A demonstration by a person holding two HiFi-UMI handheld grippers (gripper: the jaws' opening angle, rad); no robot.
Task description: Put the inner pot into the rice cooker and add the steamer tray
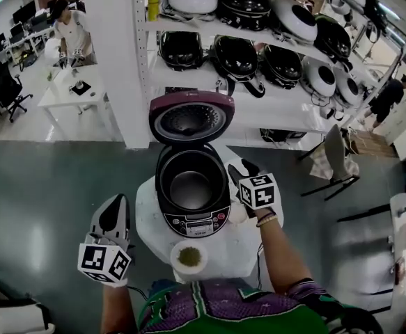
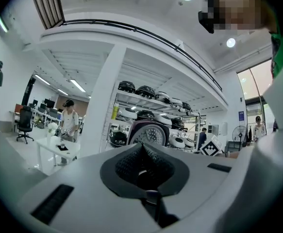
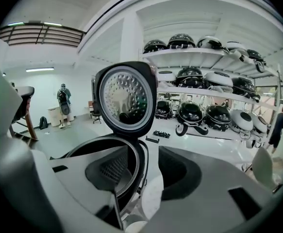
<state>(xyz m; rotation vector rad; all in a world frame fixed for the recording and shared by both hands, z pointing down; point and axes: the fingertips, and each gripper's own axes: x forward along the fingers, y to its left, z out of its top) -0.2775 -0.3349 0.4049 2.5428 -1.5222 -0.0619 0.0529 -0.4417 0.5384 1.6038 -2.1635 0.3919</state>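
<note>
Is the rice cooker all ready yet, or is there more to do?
Done, it seems: the inner pot sits inside the open rice cooker. In hand: nothing; the right gripper is open beside the cooker's rim, the left gripper is shut and empty. Left: the steamer tray, probably the white round piece at the front of the table, isn't in yet.
</note>
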